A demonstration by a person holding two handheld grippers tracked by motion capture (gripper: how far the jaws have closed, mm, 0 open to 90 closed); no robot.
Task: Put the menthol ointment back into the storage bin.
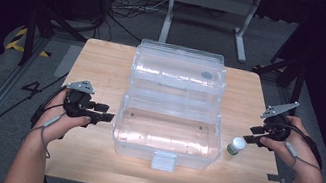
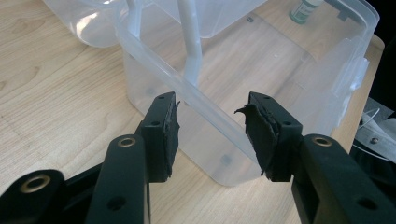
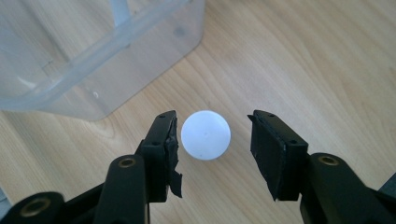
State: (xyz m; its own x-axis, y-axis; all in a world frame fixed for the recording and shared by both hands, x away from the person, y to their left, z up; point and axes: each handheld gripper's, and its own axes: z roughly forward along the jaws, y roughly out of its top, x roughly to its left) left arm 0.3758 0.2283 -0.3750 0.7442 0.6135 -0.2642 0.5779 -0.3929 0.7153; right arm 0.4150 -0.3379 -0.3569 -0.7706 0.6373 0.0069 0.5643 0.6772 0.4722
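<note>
Left gripper [image 1: 105, 113] held low at left of clear plastic box [image 1: 167, 135], fingers [image 2: 163, 135] spread apart, nothing between them, aimed at box's near left corner. Box seated mid-counter [image 1: 105, 61], lid [image 1: 179, 69] thrown open behind. Small white-capped bottle [image 1: 235, 146] stood upright on counter just right of box. Right gripper [image 1: 253, 136] poised above bottle, fingers [image 3: 273, 149] apart, white cap [image 3: 205, 135] seen between them, untouched.

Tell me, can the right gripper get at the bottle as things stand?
Probably yes. The right gripper hangs open above the bottle, whose white cap sits between the jaws, and the box stands off to one side.
</note>
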